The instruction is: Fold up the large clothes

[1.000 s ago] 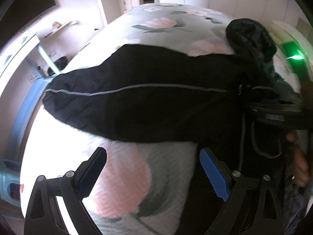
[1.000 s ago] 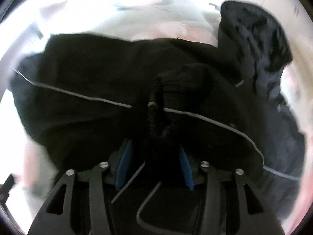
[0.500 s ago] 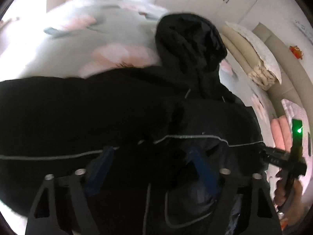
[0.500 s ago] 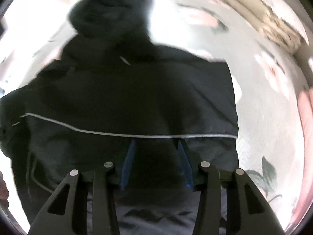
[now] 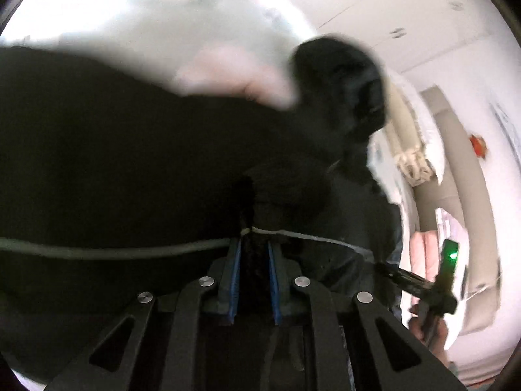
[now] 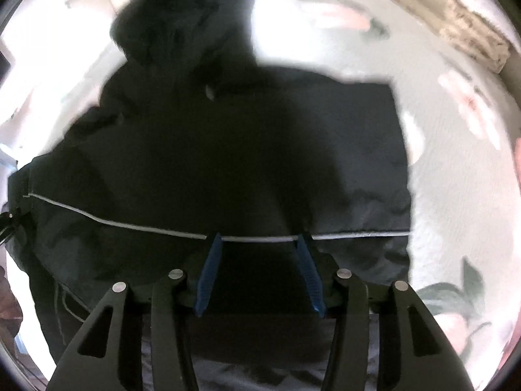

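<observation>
black jacket pinched on a floral bed

black, matte fabric covers most of both views: a hooded jacket (image 6: 228, 150) lies spread on the bed (image 6: 456, 195), its hood (image 6: 182, 22) toward the far edge and a thin pale piping line (image 6: 156, 229) running across it. the quilted bedspread is white-grey with blurred pink flowers and green leaves. cream folded bedding (image 6: 469, 36) sits near the bed's far right corner.

the left hand-held gripper (image 5: 254, 257) has just been closing, and its blue ribbed pads are nearly together, pinching a bunched ridge of jacket at the piping. the right hand-held gripper (image 6: 259, 244) stands half spread with dark cloth between its blue pads; whether they press it i cannot tell. white cupboard doors (image 5: 407, 9) stand behind.
</observation>
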`<action>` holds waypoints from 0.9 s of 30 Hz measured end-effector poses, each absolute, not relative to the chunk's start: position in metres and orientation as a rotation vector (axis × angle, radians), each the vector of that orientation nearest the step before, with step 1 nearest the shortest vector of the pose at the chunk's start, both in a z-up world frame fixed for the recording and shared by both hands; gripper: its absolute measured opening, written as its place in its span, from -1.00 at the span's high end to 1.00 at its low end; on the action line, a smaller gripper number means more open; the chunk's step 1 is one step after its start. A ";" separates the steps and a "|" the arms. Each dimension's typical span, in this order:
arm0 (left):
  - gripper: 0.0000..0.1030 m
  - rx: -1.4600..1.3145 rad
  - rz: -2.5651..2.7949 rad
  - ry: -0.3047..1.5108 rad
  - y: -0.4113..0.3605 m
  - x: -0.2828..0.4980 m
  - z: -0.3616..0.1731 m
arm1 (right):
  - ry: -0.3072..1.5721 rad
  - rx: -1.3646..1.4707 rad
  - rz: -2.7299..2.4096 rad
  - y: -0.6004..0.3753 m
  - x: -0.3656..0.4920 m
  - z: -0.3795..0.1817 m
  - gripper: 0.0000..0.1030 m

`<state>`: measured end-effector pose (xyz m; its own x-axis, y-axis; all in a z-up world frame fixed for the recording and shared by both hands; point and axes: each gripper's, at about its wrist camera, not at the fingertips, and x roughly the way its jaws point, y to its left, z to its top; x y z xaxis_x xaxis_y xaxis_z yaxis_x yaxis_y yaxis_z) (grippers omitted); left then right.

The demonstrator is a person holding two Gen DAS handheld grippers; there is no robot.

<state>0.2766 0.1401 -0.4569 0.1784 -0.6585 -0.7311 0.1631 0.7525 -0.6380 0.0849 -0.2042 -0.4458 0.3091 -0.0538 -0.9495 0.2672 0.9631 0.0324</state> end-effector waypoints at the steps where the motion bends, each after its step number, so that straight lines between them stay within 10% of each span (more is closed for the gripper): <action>1: 0.67 -0.510 -0.628 1.270 0.146 0.275 -0.464 | 1.227 0.153 -0.220 -0.199 0.086 -0.453 -0.04; 13: -0.17 -0.154 -0.668 1.046 0.092 0.237 -0.357 | 1.099 0.162 -0.201 -0.207 0.080 -0.387 -0.13; 27: -0.09 0.184 -0.666 1.215 -0.033 0.230 -0.442 | 1.317 0.203 -0.325 -0.247 0.107 -0.452 -0.17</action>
<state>0.2296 -0.0328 -0.4422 0.1867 -0.3750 -0.9080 0.5644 0.7974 -0.2133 0.1070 -0.2474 -0.4523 0.2152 -0.1188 -0.9693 0.3462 0.9374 -0.0380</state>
